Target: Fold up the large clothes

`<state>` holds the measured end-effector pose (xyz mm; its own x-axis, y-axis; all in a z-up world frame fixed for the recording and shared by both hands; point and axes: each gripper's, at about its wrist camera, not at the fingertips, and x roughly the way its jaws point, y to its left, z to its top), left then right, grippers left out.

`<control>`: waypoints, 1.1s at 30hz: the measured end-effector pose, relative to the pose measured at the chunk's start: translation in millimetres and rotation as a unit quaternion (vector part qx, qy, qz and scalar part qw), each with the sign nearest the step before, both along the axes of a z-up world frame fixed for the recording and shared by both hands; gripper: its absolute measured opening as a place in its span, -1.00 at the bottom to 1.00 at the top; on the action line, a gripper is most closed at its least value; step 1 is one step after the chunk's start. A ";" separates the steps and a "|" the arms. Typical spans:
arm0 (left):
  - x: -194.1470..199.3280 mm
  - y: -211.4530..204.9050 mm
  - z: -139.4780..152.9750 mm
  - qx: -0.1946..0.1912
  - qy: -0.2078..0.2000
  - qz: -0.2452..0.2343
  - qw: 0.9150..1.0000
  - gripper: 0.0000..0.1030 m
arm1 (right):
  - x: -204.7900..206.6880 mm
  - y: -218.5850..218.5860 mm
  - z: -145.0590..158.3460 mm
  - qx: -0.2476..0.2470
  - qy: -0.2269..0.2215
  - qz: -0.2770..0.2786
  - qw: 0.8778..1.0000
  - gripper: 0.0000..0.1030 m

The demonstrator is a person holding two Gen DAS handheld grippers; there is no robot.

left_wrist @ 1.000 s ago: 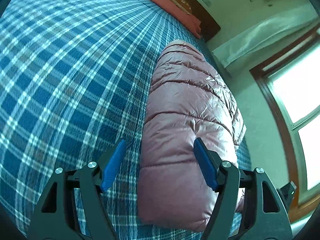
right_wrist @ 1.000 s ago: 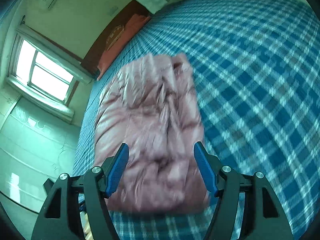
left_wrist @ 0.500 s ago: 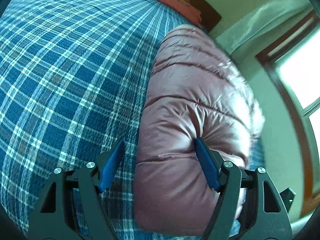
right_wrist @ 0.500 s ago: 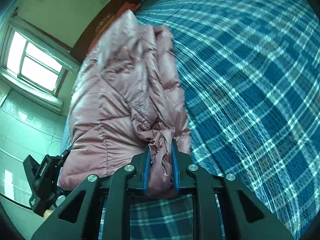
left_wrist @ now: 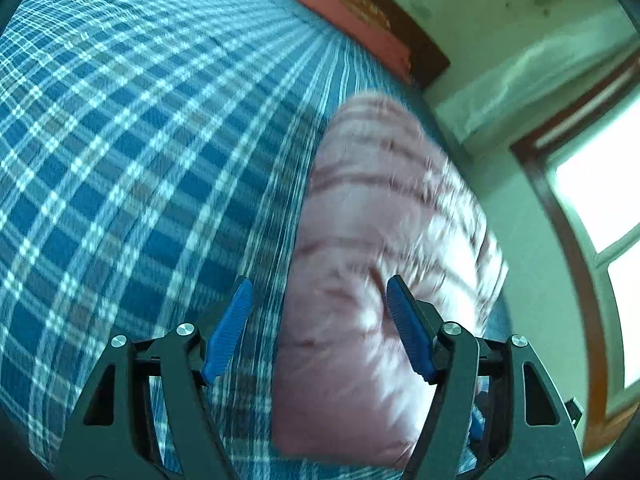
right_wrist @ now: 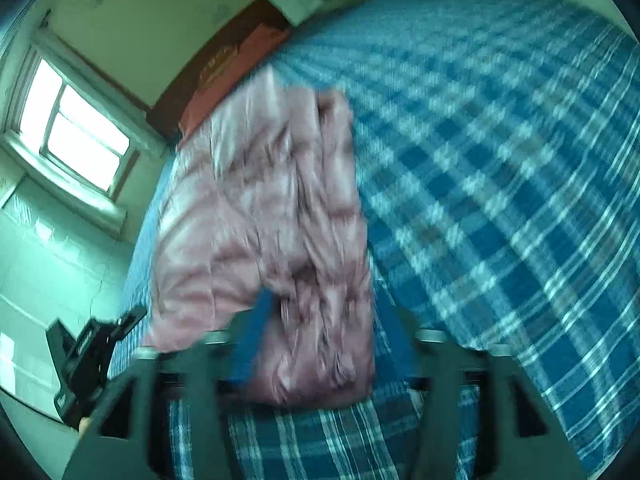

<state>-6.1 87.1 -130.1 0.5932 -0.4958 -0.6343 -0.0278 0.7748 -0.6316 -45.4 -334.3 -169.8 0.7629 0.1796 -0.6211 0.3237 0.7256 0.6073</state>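
A folded pink puffer jacket (left_wrist: 384, 248) lies on the blue plaid bed (left_wrist: 120, 140), near the bed's edge by the window wall. My left gripper (left_wrist: 320, 320) is open; its right finger is over the jacket's near end, its left finger over the bedspread. In the right wrist view the jacket (right_wrist: 260, 220) lies lengthwise ahead, blurred by motion. My right gripper (right_wrist: 320, 340) is open, its blue fingers (right_wrist: 256, 328) astride the jacket's near end, holding nothing. The left gripper's body (right_wrist: 84, 360) shows at the lower left.
A red pillow (left_wrist: 344, 20) lies against the dark wooden headboard (left_wrist: 420, 48) at the far end. A window (right_wrist: 72, 128) and a pale wall run beside the bed. Plaid bedspread (right_wrist: 500, 180) stretches beyond the jacket.
My right gripper, shut on a bunched jacket edge half a second ago, has opened and let it go. Both views have shifted and are blurred by motion. The left gripper stays open.
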 end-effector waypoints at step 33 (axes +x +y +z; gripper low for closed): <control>118.3 -28.3 -32.4 -0.062 0.105 0.008 0.993 0.37 | 154.2 -57.0 -29.1 0.097 0.037 -0.017 0.994 -0.05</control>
<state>112.2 58.8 -162.5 0.4621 -0.5694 -0.6799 -0.1802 0.6903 -0.7007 108.8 -391.3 -198.9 0.7244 0.2762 -0.6316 0.3949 0.5847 0.7086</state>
